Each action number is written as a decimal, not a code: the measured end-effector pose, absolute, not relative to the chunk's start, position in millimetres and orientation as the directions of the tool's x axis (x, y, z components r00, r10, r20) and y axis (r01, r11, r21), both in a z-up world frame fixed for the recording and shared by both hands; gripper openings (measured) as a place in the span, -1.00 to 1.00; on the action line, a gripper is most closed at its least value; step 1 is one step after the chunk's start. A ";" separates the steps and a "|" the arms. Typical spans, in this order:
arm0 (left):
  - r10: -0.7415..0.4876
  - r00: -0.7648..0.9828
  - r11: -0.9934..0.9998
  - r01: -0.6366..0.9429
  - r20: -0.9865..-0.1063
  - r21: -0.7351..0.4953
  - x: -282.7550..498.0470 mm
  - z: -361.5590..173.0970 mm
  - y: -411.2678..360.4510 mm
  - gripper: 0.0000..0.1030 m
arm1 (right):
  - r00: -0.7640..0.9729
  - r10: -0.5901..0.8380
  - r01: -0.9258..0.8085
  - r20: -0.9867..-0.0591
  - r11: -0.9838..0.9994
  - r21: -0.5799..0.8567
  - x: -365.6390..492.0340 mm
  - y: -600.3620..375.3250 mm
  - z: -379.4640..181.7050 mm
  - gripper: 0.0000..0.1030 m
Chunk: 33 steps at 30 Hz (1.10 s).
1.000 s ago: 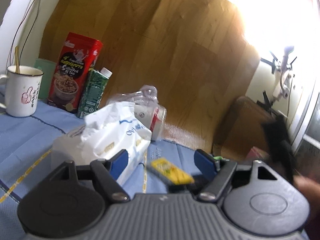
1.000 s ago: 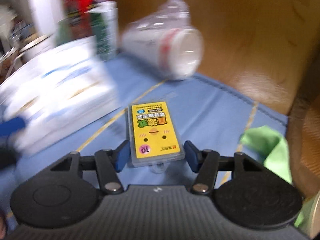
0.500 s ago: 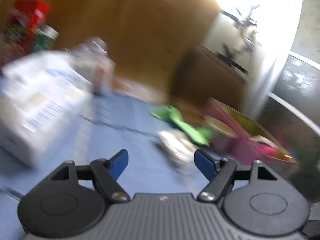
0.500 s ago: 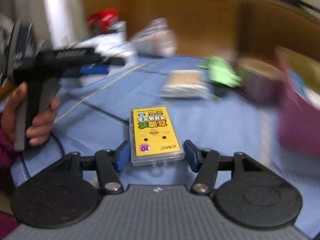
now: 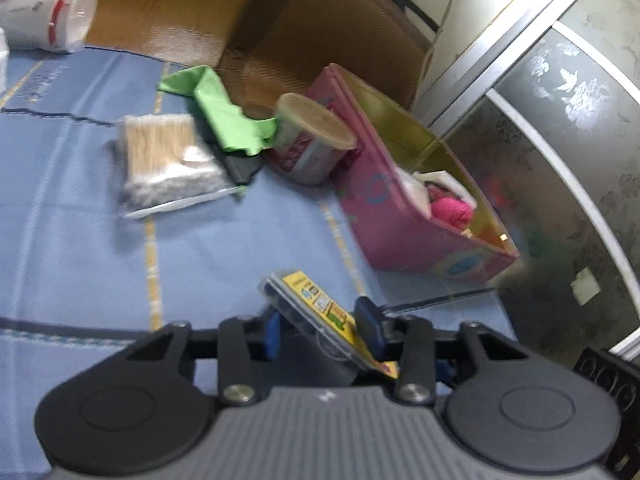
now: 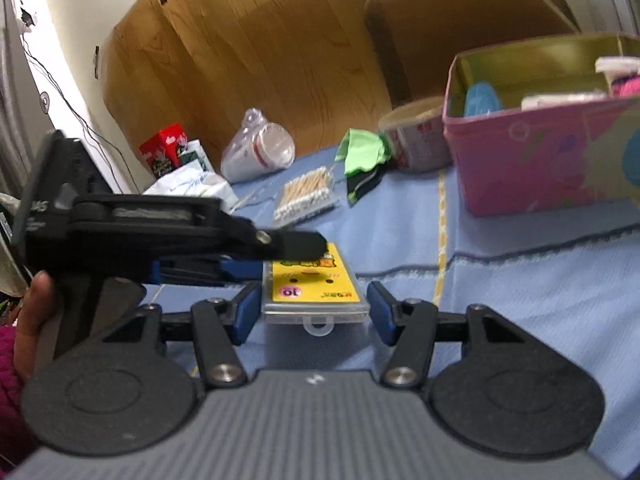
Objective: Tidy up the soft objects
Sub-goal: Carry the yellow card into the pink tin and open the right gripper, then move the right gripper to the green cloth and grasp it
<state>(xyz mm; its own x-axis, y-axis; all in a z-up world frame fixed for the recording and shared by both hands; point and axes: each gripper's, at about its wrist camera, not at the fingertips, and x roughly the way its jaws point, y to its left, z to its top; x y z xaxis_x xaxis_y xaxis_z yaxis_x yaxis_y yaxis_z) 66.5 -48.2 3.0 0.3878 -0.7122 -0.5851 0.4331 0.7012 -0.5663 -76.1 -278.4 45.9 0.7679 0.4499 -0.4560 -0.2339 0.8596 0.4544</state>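
Observation:
A flat clear case with a yellow label (image 6: 312, 284) hangs over the blue tablecloth, held from two sides. My right gripper (image 6: 314, 312) has its blue pads pressed on the case's near end. My left gripper (image 6: 288, 260) comes in from the left, and its fingers clamp the far end. In the left wrist view the case (image 5: 316, 308) sits tilted between the pads of my left gripper (image 5: 324, 332). A bag of cotton swabs (image 5: 168, 160) and a green cloth (image 5: 224, 116) lie further back on the cloth.
A pink open box (image 5: 400, 216) with pink yarn (image 5: 450, 210) inside stands at the right. A lidded round tub (image 5: 312, 148) leans against it. Wrapped paper cups (image 6: 260, 152), a tissue pack (image 6: 192, 184) and a red carton (image 6: 162, 152) sit at the far left. A person's hand (image 6: 32, 320) holds the left tool.
My left gripper swung right, away from the tissue pack, and shut on the yellow case. My right gripper carried the case toward the pink box and rolled level.

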 end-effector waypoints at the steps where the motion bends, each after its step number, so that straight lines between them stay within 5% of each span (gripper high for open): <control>1: -0.721 0.389 0.692 0.441 -0.573 -0.572 69.0 8.4 -52.0 -0.31 | 0.777 0.445 -0.233 -0.445 0.860 0.454 -75.4 -282.4 47.0 0.16; 13: -0.783 0.413 0.610 0.652 -0.465 -0.450 106.5 80.4 -170.7 -0.28 | 0.935 0.205 -0.144 -0.290 0.965 0.219 -45.4 -331.8 92.8 0.16; 19: -0.680 0.527 0.717 0.621 -0.509 -0.316 151.6 78.3 -221.1 -0.07 | 0.932 0.047 -0.006 -0.358 0.993 0.116 26.9 -352.6 82.3 0.16; 22: -0.665 0.541 0.738 0.581 -0.515 -0.343 159.2 75.1 -210.1 -0.07 | 0.904 -0.008 0.037 -0.427 0.998 0.058 64.2 -363.0 72.8 0.17; 33: -0.661 0.572 0.743 0.587 -0.485 -0.321 101.5 62.3 -154.9 0.01 | 0.930 -0.030 0.098 -0.366 0.980 0.171 4.1 -360.7 61.3 0.15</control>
<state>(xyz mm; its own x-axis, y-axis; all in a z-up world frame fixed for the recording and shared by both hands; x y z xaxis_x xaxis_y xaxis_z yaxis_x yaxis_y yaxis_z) 101.5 -154.9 62.3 0.5724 -0.6611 -0.4851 0.5868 0.7435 -0.3207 4.1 -360.7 61.3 0.9303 -0.0297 -0.3656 0.0985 0.9804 0.1708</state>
